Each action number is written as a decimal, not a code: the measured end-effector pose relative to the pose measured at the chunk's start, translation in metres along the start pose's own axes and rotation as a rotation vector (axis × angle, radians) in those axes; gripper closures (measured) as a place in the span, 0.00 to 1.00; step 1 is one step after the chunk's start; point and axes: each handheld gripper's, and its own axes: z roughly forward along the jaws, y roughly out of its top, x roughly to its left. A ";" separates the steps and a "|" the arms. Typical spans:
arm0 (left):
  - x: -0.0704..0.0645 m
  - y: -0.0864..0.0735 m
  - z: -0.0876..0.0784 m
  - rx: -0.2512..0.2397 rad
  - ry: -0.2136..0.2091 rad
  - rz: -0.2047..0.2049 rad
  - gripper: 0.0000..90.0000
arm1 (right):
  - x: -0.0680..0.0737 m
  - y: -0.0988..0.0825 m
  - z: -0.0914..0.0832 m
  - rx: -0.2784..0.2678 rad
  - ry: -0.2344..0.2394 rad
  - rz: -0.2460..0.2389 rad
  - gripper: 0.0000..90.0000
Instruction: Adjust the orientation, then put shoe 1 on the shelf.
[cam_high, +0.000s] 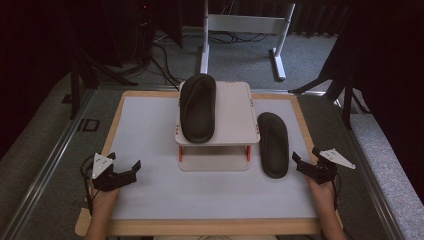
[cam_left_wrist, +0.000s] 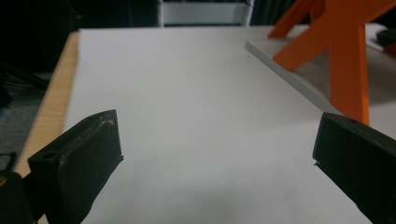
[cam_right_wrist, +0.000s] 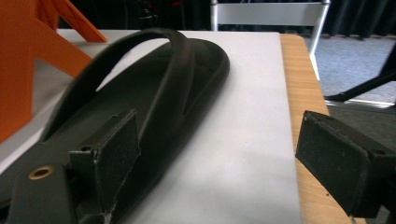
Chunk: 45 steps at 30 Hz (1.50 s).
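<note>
One black sandal (cam_high: 198, 107) lies on top of a small white two-level rack (cam_high: 235, 122) with orange legs (cam_left_wrist: 348, 60). A second black sandal (cam_high: 273, 144) (cam_right_wrist: 154, 102) lies on the white mat to the right of the rack. My right gripper (cam_high: 304, 161) (cam_right_wrist: 215, 154) is open just right of this sandal's heel, its left jaw over the sandal's edge, nothing held. My left gripper (cam_high: 125, 169) (cam_left_wrist: 215, 154) is open over bare mat at the front left, well clear of the rack.
The white mat (cam_high: 150, 135) sits on a wooden board (cam_high: 200, 227) with a light rim. Behind the table stands a white metal frame (cam_high: 245, 25), with cables on the grey carpet. Dark stands flank both sides.
</note>
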 end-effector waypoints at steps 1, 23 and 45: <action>0.001 -0.001 -0.001 -0.014 0.005 -0.007 0.01 | 0.000 0.000 0.000 0.002 -0.003 -0.006 0.14; -0.004 -0.008 -0.011 -0.133 0.073 0.025 0.01 | -0.002 0.004 -0.001 0.065 -0.069 0.051 0.23; -0.006 -0.007 -0.010 -0.121 0.063 0.037 0.01 | -0.009 0.059 0.003 0.388 0.085 0.010 0.40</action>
